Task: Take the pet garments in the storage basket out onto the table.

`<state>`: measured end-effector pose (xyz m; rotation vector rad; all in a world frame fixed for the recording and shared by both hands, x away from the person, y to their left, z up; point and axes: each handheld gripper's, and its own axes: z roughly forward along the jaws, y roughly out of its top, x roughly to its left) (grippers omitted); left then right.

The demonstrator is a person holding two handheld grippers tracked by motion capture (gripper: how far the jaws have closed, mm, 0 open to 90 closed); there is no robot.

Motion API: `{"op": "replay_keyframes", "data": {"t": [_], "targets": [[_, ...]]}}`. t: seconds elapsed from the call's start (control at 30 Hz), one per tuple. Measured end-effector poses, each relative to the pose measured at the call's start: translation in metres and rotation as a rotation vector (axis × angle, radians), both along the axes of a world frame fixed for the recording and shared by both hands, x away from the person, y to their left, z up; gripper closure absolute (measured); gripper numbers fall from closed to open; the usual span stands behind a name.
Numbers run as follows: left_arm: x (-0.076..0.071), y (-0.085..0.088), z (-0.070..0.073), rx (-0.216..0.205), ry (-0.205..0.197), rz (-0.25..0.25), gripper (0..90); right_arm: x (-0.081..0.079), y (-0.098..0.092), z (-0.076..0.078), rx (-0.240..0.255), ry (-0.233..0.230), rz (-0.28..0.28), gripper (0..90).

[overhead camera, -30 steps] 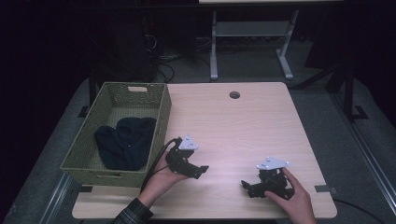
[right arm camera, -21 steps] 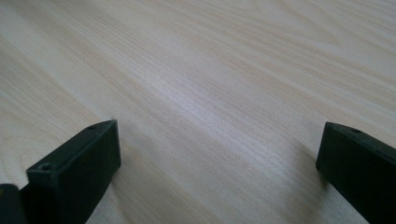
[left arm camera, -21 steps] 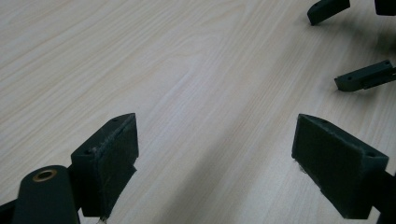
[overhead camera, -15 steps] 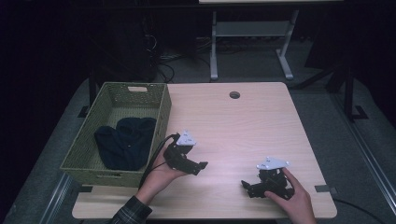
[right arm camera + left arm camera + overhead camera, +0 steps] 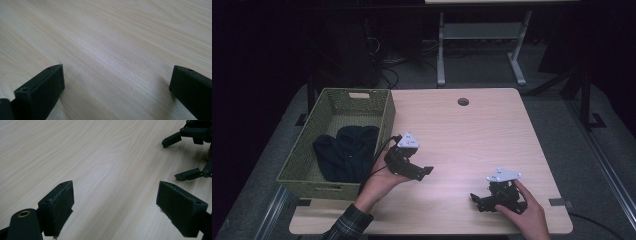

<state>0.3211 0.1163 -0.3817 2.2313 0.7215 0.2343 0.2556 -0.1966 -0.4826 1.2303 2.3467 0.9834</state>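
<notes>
Grippers, left raised and right low, hover over the table, fingers apart.

Left gripper: jaws spread wide, nothing between the pads. Both pads sit low over the pale wood-grain table, with bare surface in the gap and ahead of the tips. Beyond the farther-right jaw, up toward the top corner, the right gripper is in view with its two black fingers apart, a fingertip of the person's hand just behind it.
</notes>
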Motion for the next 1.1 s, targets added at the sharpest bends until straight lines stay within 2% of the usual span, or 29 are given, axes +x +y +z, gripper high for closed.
{"op": "replay_keyframes", "data": {"t": [0.8,0.93,1.1], "targets": [[0.011,0.007,0.027,-0.011,-0.01,-0.007,14.2,0.0,0.0,0.0,0.0,0.0,0.0,0.0],[0.011,0.012,0.029,-0.003,-0.01,-0.01,14.2,0.0,0.0,0.0,0.0,0.0,0.0,0.0],[0.012,0.022,0.032,-0.018,-0.009,0.008,14.2,0.0,0.0,0.0,0.0,0.001,0.0,0.0]]}}
